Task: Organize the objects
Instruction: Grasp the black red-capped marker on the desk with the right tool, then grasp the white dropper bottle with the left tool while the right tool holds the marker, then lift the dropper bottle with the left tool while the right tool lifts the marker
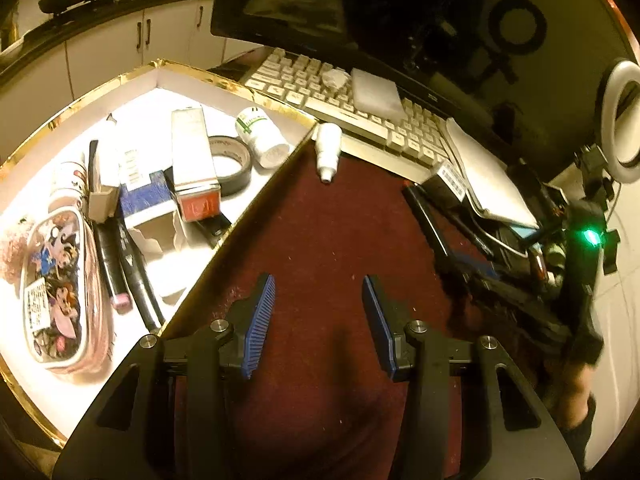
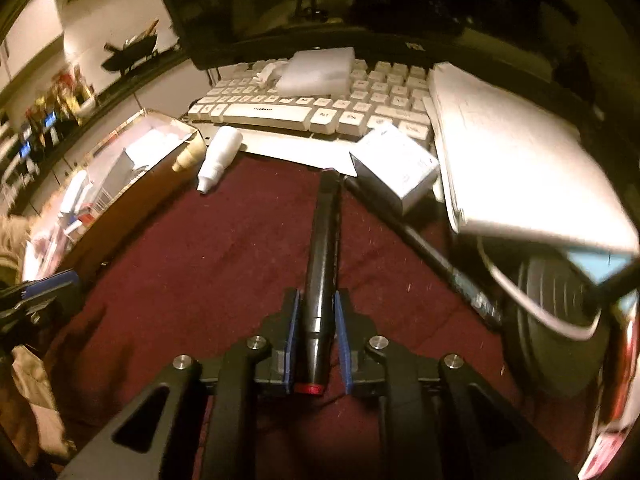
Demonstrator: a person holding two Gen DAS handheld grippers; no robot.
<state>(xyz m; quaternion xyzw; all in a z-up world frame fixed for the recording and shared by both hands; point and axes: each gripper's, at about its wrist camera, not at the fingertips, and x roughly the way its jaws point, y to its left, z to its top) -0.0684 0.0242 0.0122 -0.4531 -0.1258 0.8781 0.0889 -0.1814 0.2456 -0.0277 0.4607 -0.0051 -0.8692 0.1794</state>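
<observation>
Right tool (image 2: 316,336) clamped on a black marker (image 2: 322,264): dark barrel, red ring at the near end, tip pointing away toward the keyboard (image 2: 280,114). Marker sits just over the maroon tabletop (image 2: 200,260); can't tell if it touches.

Left tool (image 1: 319,320) wide open, nothing between the blue pads (image 1: 262,320), hovering over the tabletop beside the box's near edge.

Gold-rimmed white box (image 1: 224,80) at the tabletop's left side holds: cartoon-print pouch (image 1: 56,292), tape roll (image 1: 232,164), white pill bottle with green label (image 1: 262,136) on its side, tall carton with red end (image 1: 196,168), open blue carton (image 1: 148,216), dark pens (image 1: 132,276), a few more small packs I can't identify.

Small white dropper bottle (image 1: 328,148) lies on the tabletop just outside the box's far corner, against the keyboard's front edge. Another black pen (image 2: 420,248) lies right of the marker. White carton (image 2: 396,168) and a white notebook (image 2: 512,160) overlap the keyboard's right end. Dark monitor (image 1: 360,4) behind.
</observation>
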